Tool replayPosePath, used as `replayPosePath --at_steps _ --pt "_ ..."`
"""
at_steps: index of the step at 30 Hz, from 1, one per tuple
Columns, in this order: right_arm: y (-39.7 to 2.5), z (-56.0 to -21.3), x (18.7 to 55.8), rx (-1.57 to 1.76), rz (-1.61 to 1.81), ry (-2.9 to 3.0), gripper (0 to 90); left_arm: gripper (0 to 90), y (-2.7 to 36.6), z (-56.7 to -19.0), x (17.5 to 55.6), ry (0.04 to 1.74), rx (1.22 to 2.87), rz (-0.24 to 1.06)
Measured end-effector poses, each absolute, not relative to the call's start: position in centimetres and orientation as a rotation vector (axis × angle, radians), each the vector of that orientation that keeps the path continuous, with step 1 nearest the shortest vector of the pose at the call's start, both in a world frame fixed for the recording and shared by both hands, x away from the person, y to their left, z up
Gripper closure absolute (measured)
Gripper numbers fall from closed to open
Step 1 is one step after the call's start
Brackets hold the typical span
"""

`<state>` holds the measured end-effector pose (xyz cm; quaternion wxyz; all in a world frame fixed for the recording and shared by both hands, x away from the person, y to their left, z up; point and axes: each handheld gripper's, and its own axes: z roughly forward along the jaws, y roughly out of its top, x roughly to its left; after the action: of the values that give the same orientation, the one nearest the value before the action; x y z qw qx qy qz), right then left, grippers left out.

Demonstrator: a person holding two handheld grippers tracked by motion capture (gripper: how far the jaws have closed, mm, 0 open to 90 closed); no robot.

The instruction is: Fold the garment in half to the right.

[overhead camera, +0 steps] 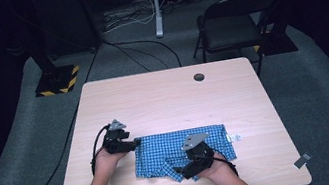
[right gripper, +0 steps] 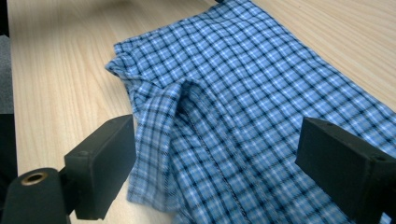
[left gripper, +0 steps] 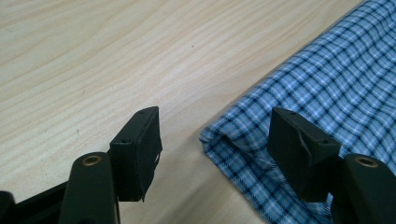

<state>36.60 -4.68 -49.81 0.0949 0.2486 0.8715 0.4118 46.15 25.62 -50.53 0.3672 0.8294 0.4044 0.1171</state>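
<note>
1. The person's forearms enter from the bottom edge of the high view; the right hand (overhead camera: 224, 173) sits nearest, wrist bent so its gripper points toward the left.
2. The right gripper (overhead camera: 184, 172) hovers over the near edge of the blue checked shorts (overhead camera: 182, 150). Its jaws stand wide apart, holding nothing; in the right gripper view they straddle a raised, seamed fold of the cloth (right gripper: 196, 121).
3. The left hand (overhead camera: 105, 158) lies farther back on the left, angled inward toward the cloth.
4. The left gripper (overhead camera: 136, 143) is at the shorts' far left corner, jaws apart: in the left gripper view one sits above bare wood, the other above the fabric, with the folded corner (left gripper: 219, 137) between them.
5. The shorts lie flat on the near half of the wooden table (overhead camera: 167, 92).
6. Beyond the table stands a dark folding chair (overhead camera: 232, 23).
</note>
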Motion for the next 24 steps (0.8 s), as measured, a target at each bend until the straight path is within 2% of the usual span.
replayPosePath --at_steps 5,14,24 --pt "-4.2 -49.8 36.6 0.731 1.23 2.587 11.0 36.3 25.6 -50.7 46.5 1.04 2.123 0.277" --pt "-3.3 -49.8 36.8 0.725 1.255 2.595 11.1 47.9 24.7 -50.9 46.9 1.008 2.168 0.281" --pt "-2.0 -49.8 36.8 0.7 1.279 2.609 11.2 52.0 24.1 -51.7 46.7 1.011 2.175 0.273"
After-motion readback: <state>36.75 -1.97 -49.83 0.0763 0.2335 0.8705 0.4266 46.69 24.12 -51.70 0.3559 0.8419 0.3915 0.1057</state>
